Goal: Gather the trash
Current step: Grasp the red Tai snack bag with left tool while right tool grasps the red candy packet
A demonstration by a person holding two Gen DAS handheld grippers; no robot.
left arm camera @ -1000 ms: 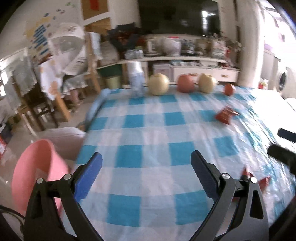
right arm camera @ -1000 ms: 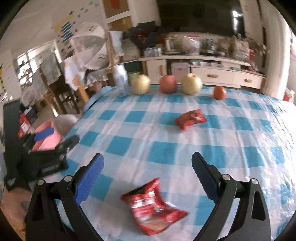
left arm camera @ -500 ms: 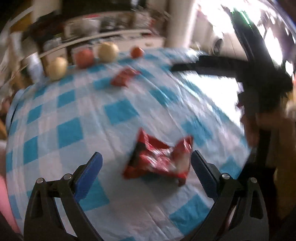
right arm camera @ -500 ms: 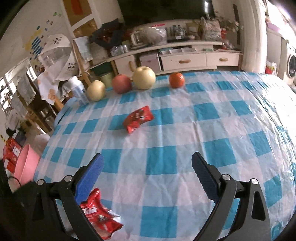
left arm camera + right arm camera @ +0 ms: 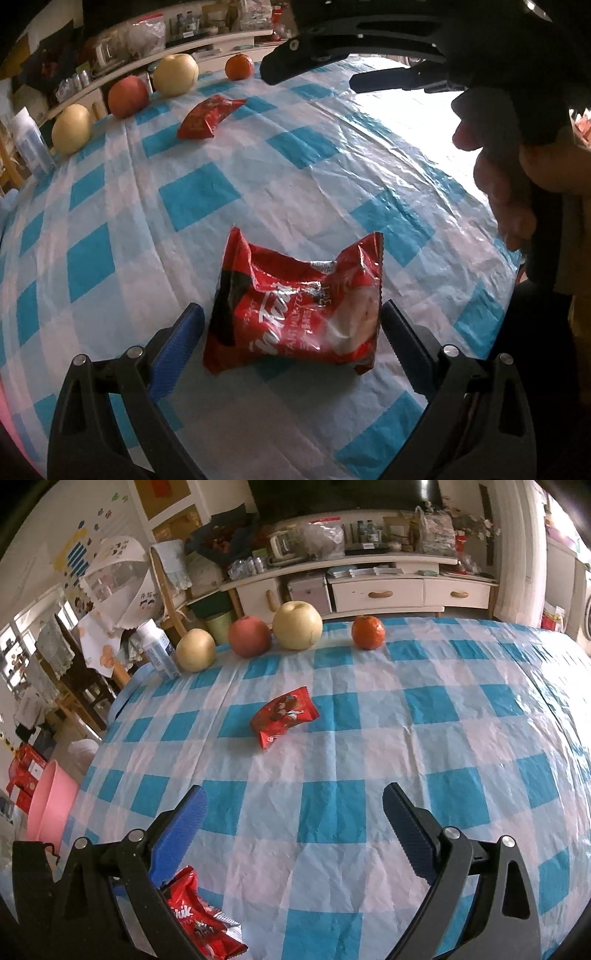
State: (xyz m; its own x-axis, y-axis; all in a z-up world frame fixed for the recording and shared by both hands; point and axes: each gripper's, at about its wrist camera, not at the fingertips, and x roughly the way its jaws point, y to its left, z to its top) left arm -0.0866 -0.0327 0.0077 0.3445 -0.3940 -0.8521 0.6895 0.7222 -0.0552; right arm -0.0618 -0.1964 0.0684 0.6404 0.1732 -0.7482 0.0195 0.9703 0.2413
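Since a second ago the left claw (image 5: 291,325) has swung over to straddle the near wrapper (image 5: 299,310) on the tabletop (image 5: 258,177), spread wide, while the right claw (image 5: 291,805) gapes empty, far wrapper (image 5: 283,716) ahead, pink bin (image 5: 51,805) left.

Two red wrappers (image 5: 283,715) (image 5: 300,303); four fruits (image 5: 297,625); one white bottle (image 5: 158,649); one pink bin (image 5: 50,802); two grippers (image 5: 291,325) (image 5: 293,810).
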